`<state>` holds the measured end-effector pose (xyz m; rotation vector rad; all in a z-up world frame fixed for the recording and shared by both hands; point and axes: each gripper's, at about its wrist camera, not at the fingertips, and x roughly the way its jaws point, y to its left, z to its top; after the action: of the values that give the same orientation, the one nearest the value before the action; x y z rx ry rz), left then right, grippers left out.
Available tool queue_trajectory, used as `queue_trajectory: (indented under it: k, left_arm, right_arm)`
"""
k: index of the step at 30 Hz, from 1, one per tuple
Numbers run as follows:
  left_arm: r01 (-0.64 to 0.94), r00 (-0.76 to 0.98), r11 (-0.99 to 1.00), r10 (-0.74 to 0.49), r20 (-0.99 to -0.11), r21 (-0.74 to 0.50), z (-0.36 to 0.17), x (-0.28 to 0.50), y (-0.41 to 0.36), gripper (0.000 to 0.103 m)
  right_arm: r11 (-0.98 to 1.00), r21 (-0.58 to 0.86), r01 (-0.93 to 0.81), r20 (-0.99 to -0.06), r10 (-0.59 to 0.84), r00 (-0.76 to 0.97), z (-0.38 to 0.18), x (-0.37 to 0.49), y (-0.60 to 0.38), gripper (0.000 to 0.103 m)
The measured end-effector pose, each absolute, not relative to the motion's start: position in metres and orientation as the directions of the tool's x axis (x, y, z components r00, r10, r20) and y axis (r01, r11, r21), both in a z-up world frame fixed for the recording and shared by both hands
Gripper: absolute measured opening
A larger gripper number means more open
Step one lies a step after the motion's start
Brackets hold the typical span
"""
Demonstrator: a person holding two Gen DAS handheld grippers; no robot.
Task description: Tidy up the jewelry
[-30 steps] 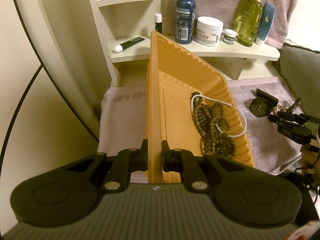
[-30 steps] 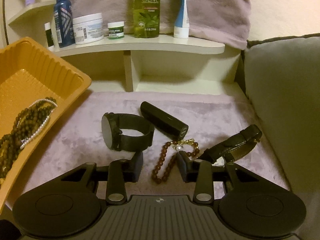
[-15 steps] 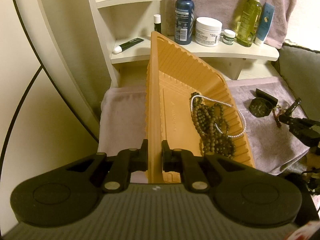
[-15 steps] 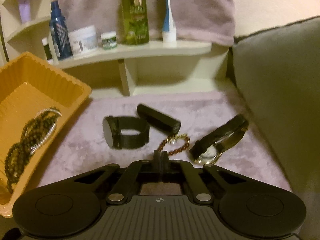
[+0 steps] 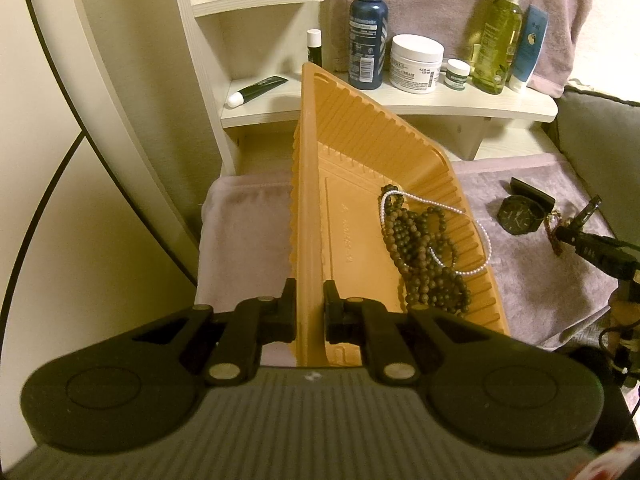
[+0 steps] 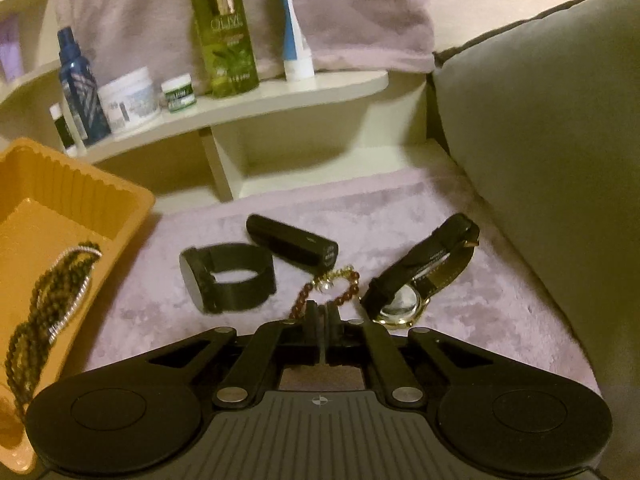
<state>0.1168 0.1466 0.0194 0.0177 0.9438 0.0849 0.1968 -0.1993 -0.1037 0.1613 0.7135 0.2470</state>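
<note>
Left gripper [image 5: 310,312] clamps tilted orange tray [image 5: 360,168] wall; right gripper [image 6: 320,314], jaws closed on amber bead bracelet [image 6: 332,284] at 12 o'clock w/ thin purchase: beads may slip, tray's necklaces [image 5: 424,248] slide.

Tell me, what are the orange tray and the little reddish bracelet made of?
The orange tray looks like thin moulded plastic: ribbed walls, dull sheen. The reddish bracelet, pinched by the right gripper, seems to be glossy round beads, glass or resin perhaps, with gold-coloured metal bits.
</note>
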Motion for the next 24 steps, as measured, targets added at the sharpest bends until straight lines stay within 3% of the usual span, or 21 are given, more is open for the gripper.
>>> queue_trajectory:
  k: [4, 18, 24]
  left_arm:
    - [-0.066, 0.584, 0.996, 0.081, -0.808, 0.053, 0.021, 0.117, 0.145, 0.01]
    - [-0.066, 0.584, 0.997, 0.08, -0.808, 0.051, 0.021, 0.116, 0.147, 0.01]
    - [-0.068, 0.584, 0.997, 0.077, -0.808, 0.047, 0.02, 0.116, 0.148, 0.01]
  right_arm:
    - [0.956, 0.233, -0.176, -0.623, 0.286, 0.728, -0.104, 0.197, -0.196, 0.031]
    - [0.948, 0.119, -0.294, -0.617, 0.303, 0.727, -0.106, 0.209, -0.17, 0.031]
    - [0.949, 0.164, -0.27, -0.641, 0.31, 0.702, -0.108, 0.209, -0.174, 0.029]
